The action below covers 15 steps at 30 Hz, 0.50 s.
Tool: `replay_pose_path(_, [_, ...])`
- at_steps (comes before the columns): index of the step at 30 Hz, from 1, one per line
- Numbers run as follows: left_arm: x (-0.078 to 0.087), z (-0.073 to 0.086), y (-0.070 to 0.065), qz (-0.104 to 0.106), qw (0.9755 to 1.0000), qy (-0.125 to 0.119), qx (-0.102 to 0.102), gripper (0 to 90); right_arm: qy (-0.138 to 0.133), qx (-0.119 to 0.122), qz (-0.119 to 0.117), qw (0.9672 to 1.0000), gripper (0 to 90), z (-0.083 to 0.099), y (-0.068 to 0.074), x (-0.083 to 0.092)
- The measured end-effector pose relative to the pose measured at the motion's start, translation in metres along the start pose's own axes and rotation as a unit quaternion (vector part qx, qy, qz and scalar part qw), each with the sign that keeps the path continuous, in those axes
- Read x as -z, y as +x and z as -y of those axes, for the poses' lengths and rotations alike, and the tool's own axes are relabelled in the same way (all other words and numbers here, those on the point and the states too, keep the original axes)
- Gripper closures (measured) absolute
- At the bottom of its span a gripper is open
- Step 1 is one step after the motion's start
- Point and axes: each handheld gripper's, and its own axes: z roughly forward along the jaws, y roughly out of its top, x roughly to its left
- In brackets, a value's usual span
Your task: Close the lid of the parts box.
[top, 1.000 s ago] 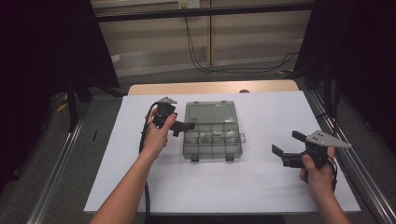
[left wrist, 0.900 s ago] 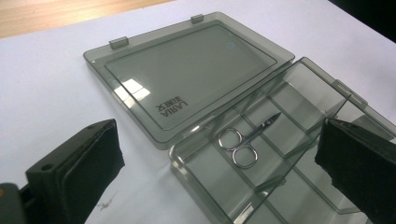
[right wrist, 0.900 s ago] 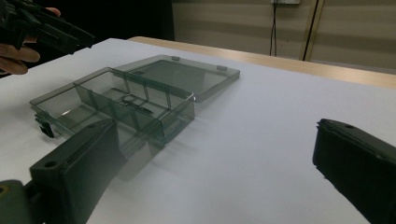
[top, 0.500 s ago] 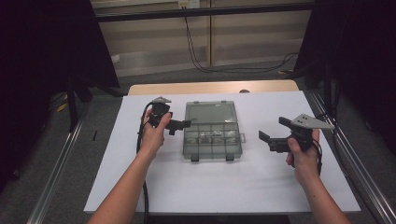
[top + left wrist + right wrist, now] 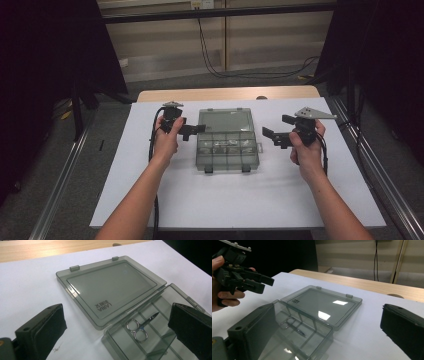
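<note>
Currently the clear plastic box [image 5: 228,145] lies open in the middle of the white table [image 5: 150,200], its lid [image 5: 110,290] folded flat away from the person so that every compartment is reachable from above. A small pair of scissors [image 5: 140,327] rests in one compartment of the tray, on the side nearer the left gripper [image 5: 192,130]; that placement probably makes the left tool the natural one for a pick. The left gripper hovers just beside the box's left edge, jaws spread wide and holding nothing, aimed across the tray toward the scissors. The right gripper [image 5: 272,136] hangs near the box's right side, apart from it, jaws likewise wide open and empty. Both tools flank the box, a posture that suits steadying it with one while the other reaches in.
</note>
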Motion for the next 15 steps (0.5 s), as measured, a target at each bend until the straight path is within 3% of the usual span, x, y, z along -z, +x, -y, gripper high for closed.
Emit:
replay_pose_path(7, [-0.006,-0.002,0.005,0.0,1.0,0.006,0.003,1.0,0.014,-0.022,0.005,0.9996,0.0,-0.004,-0.01,-0.021])
replay_pose_path(15, [-0.012,-0.005,0.011,0.006,0.9996,0.003,0.026,1.6,0.022,-0.032,0.004,0.9992,2.5,-0.008,-0.012,-0.041])
